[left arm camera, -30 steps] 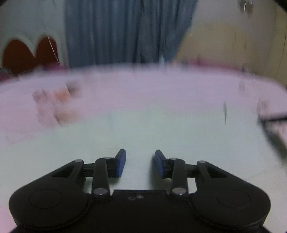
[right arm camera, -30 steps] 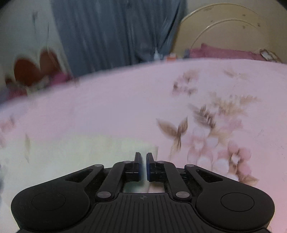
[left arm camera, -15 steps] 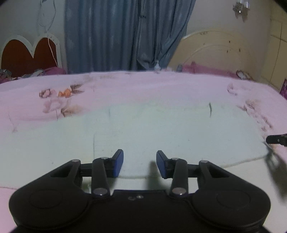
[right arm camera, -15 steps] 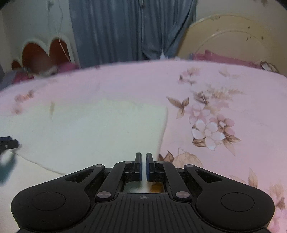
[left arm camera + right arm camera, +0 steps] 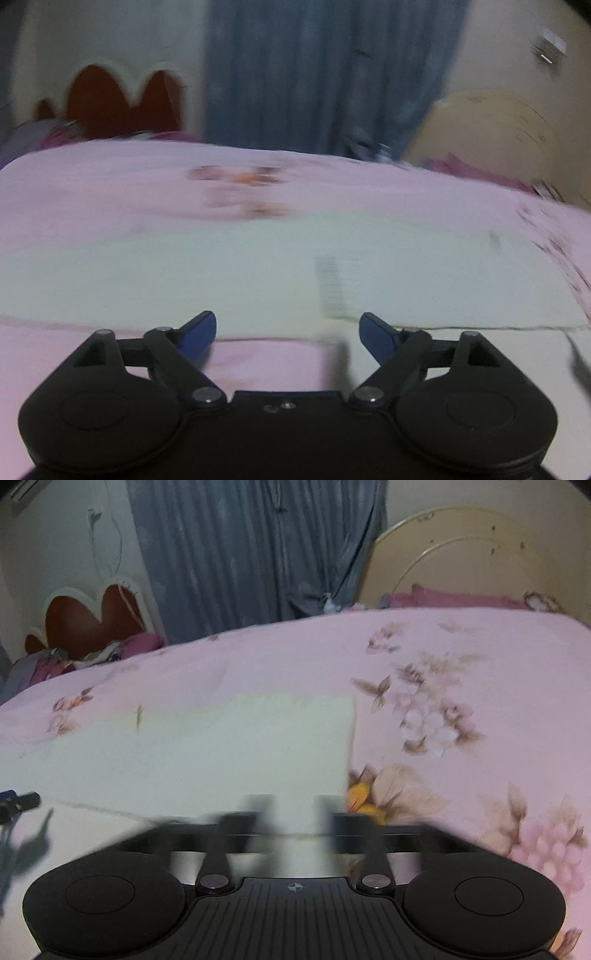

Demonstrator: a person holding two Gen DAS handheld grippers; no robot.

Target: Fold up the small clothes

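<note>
A pale cream cloth [image 5: 229,746] is lying flat on the pink floral bed [image 5: 480,657], its right edge just beside the printed flowers. It looks thin, soft and light, so it will probably drape and slide; the near corners and the near folded edge seem the best places to pinch. The left gripper [image 5: 287,330] is hovering over the cloth's near edge with its fingers [image 5: 199,330] spread wide and grasping nothing. The right gripper [image 5: 293,812] is over the near right corner, its fingers smeared by motion blur; they appear parted, perhaps releasing. The cloth's near layer is cut off by both grippers, and the left wrist view is blurred.
</note>
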